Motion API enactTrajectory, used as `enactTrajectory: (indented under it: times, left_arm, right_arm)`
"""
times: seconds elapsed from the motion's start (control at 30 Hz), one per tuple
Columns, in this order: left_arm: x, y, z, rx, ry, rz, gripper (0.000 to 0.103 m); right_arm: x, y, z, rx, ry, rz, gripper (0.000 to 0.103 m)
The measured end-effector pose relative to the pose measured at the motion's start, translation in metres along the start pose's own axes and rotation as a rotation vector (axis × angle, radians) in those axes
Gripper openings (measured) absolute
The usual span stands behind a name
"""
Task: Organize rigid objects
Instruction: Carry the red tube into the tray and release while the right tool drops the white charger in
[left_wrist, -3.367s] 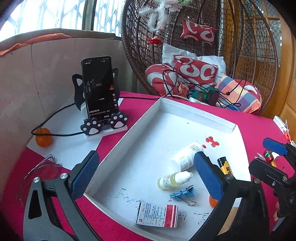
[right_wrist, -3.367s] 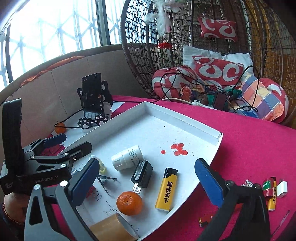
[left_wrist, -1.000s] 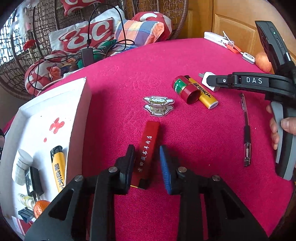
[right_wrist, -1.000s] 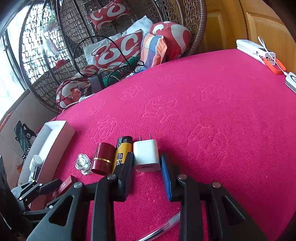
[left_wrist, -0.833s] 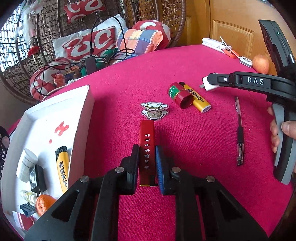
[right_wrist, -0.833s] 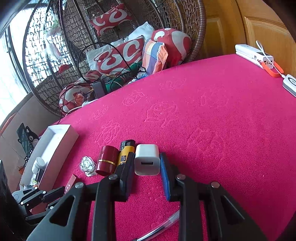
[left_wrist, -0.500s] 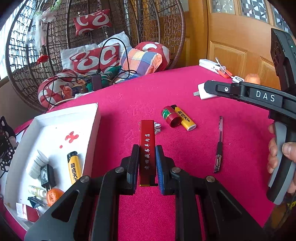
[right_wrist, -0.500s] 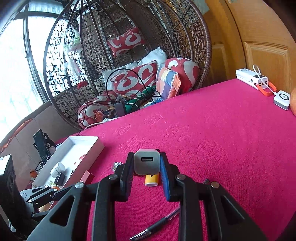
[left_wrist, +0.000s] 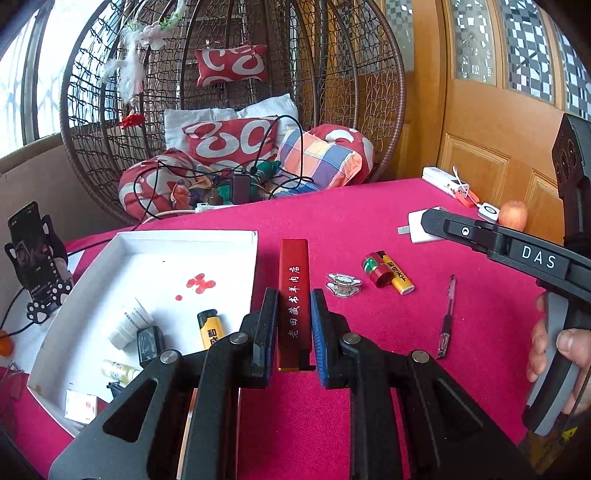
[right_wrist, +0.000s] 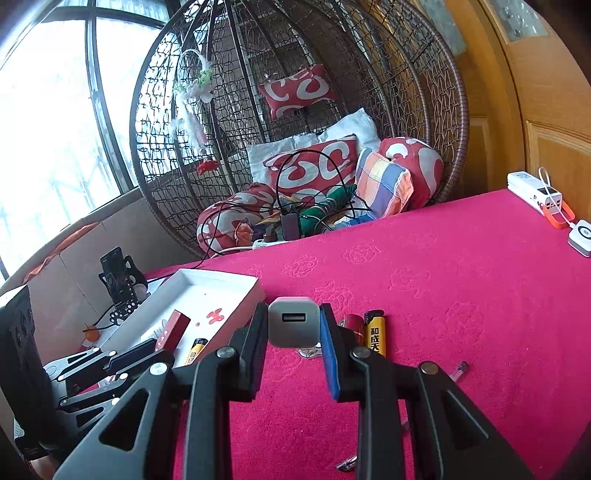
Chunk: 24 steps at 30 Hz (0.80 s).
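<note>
My left gripper is shut on a long red box with white writing, held above the pink tablecloth beside the white tray. My right gripper is shut on a white USB charger, held above the cloth. The charger also shows in the left wrist view, and the red box in the right wrist view. The tray holds a yellow lighter, a white bottle, a black plug and small items.
On the cloth lie a red-green cylinder, a yellow lighter, a small charm and a pen. A wicker chair with cushions stands behind. A power bank lies at the far right edge.
Both grippers have risen with their loads. The view has tilted up, and the left gripper with the red box has moved closer to the tray.
</note>
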<state>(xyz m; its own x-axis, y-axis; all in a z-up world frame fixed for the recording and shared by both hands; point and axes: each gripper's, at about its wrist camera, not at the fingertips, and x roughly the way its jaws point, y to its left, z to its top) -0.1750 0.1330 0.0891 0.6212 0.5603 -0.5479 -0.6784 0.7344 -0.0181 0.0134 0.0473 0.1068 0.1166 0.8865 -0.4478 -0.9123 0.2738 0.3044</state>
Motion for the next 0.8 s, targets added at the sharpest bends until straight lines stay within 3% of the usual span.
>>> enactTrajectory:
  times: [0.4, 0.8]
  left_arm:
    - [-0.016, 0.043, -0.009, -0.090, -0.039, 0.061, 0.017]
    - [-0.023, 0.118, -0.029, -0.257, -0.048, 0.154, 0.017]
  right_arm:
    - [0.008, 0.041, -0.001, -0.071, 0.032, 0.035, 0.026]
    - [0.039, 0.098, -0.002, -0.181, 0.093, 0.077, 0.026]
